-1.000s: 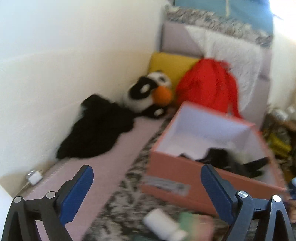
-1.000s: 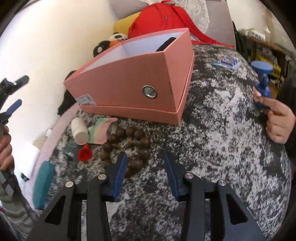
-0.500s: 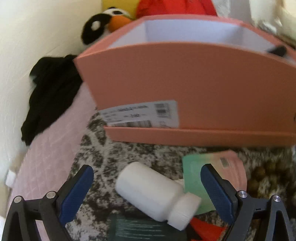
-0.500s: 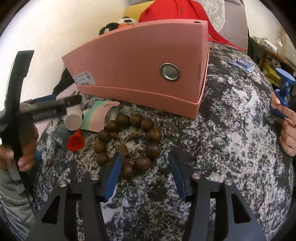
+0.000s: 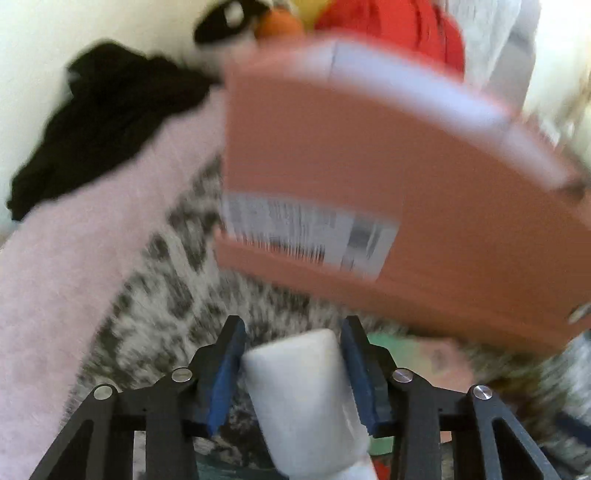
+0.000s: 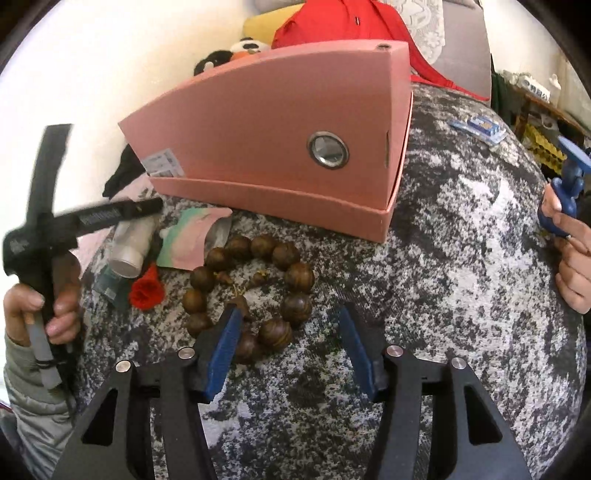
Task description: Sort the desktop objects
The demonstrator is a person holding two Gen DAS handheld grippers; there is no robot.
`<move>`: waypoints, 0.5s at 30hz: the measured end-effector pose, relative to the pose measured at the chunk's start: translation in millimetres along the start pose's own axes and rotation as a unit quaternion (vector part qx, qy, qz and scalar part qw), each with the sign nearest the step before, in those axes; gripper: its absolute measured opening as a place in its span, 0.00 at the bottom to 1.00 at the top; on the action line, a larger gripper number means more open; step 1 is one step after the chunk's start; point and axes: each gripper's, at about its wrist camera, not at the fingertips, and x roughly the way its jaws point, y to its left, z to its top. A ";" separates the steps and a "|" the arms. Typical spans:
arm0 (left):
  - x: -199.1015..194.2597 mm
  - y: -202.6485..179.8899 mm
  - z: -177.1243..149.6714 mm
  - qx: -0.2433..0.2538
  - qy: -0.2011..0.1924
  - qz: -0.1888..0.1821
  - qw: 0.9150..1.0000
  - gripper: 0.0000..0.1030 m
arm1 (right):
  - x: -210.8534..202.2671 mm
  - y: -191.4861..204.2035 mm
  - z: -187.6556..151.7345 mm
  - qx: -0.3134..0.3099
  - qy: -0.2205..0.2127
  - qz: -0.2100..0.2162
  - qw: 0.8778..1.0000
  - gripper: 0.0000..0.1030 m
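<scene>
A white bottle [image 5: 306,398] lies on the speckled cloth in front of the pink box [image 5: 369,166]. My left gripper [image 5: 291,325] is closing around it, both blue pads against its sides. In the right wrist view the same bottle [image 6: 129,247] lies left of a pastel card [image 6: 188,240], a red flower piece [image 6: 147,290] and a dark green packet [image 6: 109,286]. My right gripper [image 6: 290,312] stands open just above a wooden bead bracelet [image 6: 291,275], its left finger over the nearest beads. The pink box [image 6: 277,147] stands behind them.
A person's hand [image 6: 572,273] at the right edge holds a blue object [image 6: 565,192]. A blue packet [image 6: 480,125] lies at the far right. Black clothing [image 5: 103,122], a panda plush [image 5: 229,18] and a red bag [image 5: 388,29] sit behind the box by the wall.
My left gripper came down from facing the box to the white bottle and narrowed around it. My right gripper moved closer to the bead bracelet and widened a little.
</scene>
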 end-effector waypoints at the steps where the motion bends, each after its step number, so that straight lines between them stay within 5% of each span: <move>1: -10.5 0.7 2.5 -0.004 -0.016 -0.010 1.000 0.44 | -1.6 1.3 0.6 -0.003 -0.003 0.000 1.000 0.57; 15: -15.8 3.7 4.7 0.002 -0.036 -0.025 0.999 0.43 | 33.8 10.3 15.6 0.003 0.025 -0.006 1.000 0.55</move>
